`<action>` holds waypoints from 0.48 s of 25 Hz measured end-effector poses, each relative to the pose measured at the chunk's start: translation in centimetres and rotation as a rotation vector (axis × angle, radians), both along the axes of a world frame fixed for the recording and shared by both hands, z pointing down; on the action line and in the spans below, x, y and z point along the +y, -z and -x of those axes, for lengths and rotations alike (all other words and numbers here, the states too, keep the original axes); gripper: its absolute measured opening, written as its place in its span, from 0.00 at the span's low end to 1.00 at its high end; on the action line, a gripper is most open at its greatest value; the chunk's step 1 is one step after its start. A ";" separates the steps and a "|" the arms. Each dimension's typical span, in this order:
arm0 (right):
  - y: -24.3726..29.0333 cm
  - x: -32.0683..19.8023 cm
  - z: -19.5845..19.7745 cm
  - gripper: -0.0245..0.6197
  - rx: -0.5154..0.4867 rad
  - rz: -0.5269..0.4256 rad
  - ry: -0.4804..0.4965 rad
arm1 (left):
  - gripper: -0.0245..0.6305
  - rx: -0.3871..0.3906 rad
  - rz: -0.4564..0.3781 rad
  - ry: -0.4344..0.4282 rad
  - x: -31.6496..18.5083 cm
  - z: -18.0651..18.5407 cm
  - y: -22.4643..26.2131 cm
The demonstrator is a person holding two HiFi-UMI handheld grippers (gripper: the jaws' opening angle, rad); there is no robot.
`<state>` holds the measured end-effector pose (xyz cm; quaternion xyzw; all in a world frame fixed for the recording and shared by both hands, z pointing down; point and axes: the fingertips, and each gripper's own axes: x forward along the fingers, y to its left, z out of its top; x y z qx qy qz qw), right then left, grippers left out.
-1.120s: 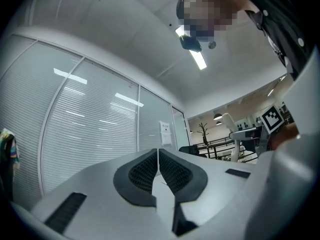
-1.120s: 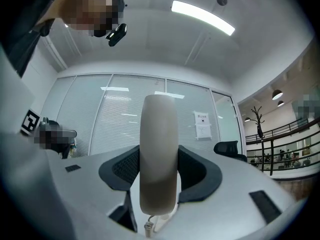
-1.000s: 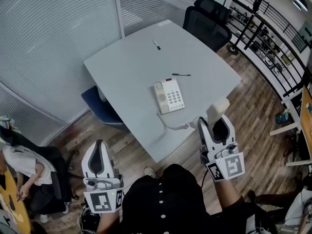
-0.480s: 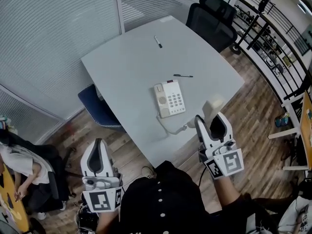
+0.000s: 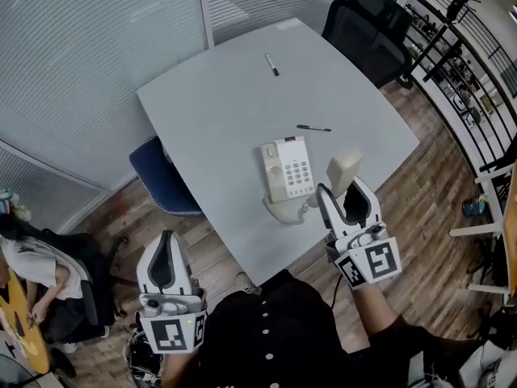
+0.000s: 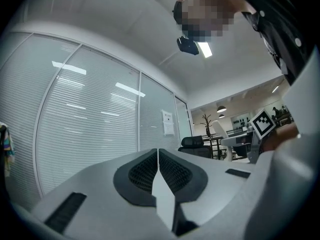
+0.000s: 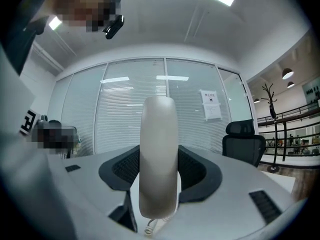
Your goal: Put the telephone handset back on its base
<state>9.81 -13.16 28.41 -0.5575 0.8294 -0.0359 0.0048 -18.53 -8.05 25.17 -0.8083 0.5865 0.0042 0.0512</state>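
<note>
Partly hidden by the right gripper [image 5: 344,198] clamping it, the handset [image 5: 342,170] juts upward; the left gripper [image 5: 166,241] is closed, empty.

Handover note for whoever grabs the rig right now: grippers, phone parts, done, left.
Left gripper: shut, empty, held low, off the table.
Right gripper: shut on the handset, which stands upright over the table's near edge, to the right of the base.
Base: on the table, cradle empty; the cord runs from it toward the handset.
Done: handset picked up.
Left: carry it over the cradle, lay it down, open the jaws.
</note>
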 end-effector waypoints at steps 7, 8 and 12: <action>-4.6 -3.6 1.1 0.40 -0.008 0.088 0.042 | 0.06 -0.010 0.083 -0.022 -1.0 -2.6 -2.3; -5.5 -4.1 1.3 0.40 -0.012 0.104 0.049 | 0.06 -0.011 0.098 -0.018 -1.1 -2.8 -2.7; -9.2 -6.0 1.8 0.40 -0.025 0.173 0.059 | 0.06 -0.020 0.153 -0.002 -1.5 -2.9 -4.5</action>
